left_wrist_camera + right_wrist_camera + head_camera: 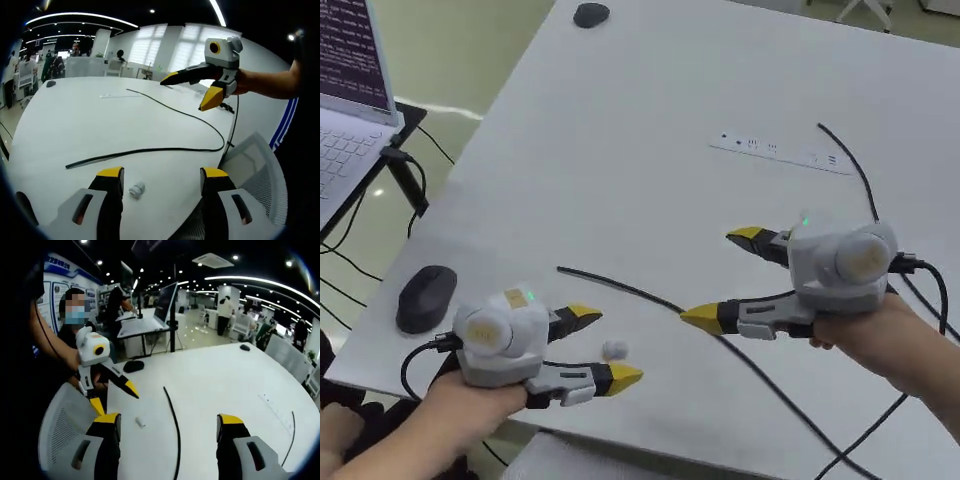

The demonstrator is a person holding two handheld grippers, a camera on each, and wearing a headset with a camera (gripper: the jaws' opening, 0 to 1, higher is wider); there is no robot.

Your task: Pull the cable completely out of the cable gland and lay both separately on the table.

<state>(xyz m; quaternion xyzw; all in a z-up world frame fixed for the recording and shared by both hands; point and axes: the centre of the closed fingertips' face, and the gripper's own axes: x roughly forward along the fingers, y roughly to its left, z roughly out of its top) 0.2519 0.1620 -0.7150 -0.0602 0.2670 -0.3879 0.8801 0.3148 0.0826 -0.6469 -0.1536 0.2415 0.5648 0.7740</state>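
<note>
Left gripper (163, 172), right gripper (712, 277): jaws released; cable gland (136, 189) lies apart from cable (150, 149)

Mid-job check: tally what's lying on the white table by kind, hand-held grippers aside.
Long thin black cable: 1
Small white plastic cable gland: 1
Black oval computer mouse, and another: 2
Flat white power strip: 1
Total: 5
</note>
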